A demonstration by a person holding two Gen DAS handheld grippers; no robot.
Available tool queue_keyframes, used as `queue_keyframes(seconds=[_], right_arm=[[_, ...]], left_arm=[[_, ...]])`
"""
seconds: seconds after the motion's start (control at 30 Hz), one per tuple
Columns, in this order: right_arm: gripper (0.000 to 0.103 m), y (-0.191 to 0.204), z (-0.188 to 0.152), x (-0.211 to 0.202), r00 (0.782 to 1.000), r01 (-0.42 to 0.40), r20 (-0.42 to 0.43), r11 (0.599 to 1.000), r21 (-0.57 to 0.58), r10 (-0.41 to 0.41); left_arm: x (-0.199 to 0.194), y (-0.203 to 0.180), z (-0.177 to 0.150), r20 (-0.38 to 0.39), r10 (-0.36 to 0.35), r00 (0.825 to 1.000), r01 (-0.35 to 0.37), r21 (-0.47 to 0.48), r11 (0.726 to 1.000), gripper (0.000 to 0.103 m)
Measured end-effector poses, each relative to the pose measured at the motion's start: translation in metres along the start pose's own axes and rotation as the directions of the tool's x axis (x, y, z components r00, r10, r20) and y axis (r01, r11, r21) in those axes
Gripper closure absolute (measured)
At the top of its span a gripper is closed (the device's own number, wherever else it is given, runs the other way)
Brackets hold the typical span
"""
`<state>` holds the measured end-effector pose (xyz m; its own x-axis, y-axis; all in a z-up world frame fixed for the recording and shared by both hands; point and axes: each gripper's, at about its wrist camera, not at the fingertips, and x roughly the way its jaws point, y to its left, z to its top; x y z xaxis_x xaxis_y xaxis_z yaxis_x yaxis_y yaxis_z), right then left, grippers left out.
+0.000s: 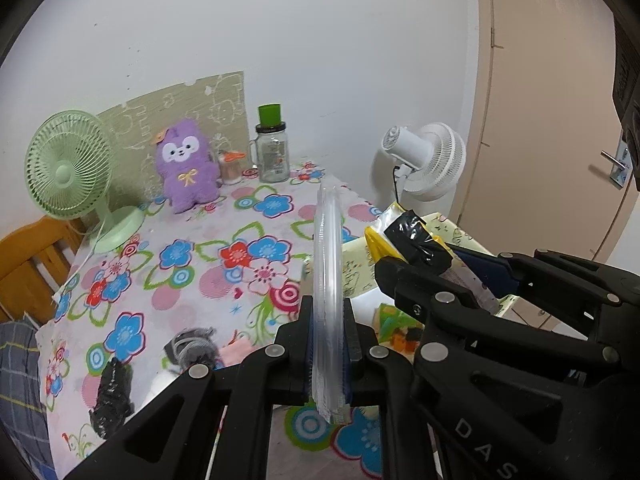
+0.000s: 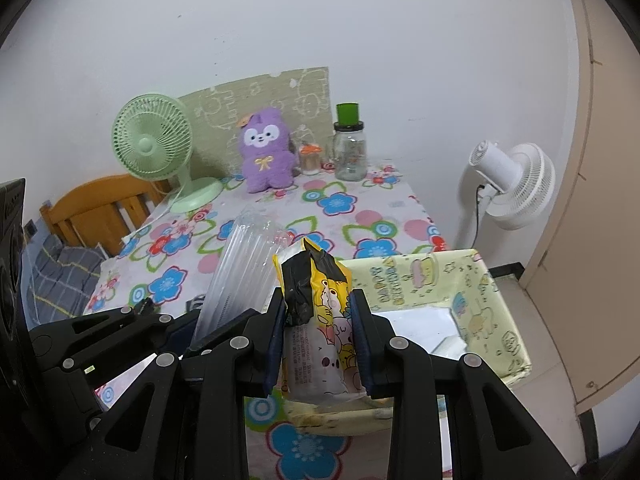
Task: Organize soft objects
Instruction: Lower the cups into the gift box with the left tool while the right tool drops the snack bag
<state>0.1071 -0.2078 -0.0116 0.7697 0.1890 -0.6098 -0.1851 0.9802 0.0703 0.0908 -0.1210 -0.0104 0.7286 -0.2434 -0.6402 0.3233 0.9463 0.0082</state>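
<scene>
My left gripper (image 1: 329, 344) is shut on a clear plastic packet (image 1: 329, 264), held upright above the floral table; it also shows in the right wrist view (image 2: 244, 264). My right gripper (image 2: 318, 344) is shut on a yellow cartoon-printed packet (image 2: 316, 312) with black tape at its top, held above the pale yellow fabric basket (image 2: 496, 308). The right gripper also shows in the left wrist view (image 1: 404, 276), with its packet (image 1: 412, 236). A grey yarn bundle (image 1: 194, 346), a black crinkled item (image 1: 112, 392) and a pink item (image 1: 236, 350) lie on the table below the left gripper.
A green desk fan (image 1: 70, 172), a purple plush (image 1: 186, 164), a small orange-lidded jar (image 1: 231, 168) and a green-capped glass jar (image 1: 273, 150) stand at the table's back. A white floor fan (image 1: 424, 160) and a door (image 1: 540, 100) are to the right. A wooden bed frame (image 1: 28, 256) is at left.
</scene>
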Motion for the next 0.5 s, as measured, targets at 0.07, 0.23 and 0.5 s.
queue_keyframes(seconds=[0.07, 0.23, 0.5], right_arm=[[0.069, -0.007, 0.001, -0.001, 1.000, 0.008, 0.002, 1.000, 0.005, -0.008], [0.069, -0.022, 0.003, -0.001, 1.000, 0.024, 0.007, 0.999, 0.021, -0.024], [0.069, -0.045, 0.004, 0.004, 0.999, 0.047, 0.004, 0.998, 0.044, -0.047]], left_arm=[[0.003, -0.005, 0.003, 0.001, -0.006, 1.000, 0.006, 0.006, 1.000, 0.095], [0.012, -0.016, 0.009, -0.001, -0.018, 1.000, 0.018, 0.023, 1.000, 0.095], [0.028, -0.031, 0.018, -0.011, -0.037, 0.999, 0.037, 0.045, 0.998, 0.095]])
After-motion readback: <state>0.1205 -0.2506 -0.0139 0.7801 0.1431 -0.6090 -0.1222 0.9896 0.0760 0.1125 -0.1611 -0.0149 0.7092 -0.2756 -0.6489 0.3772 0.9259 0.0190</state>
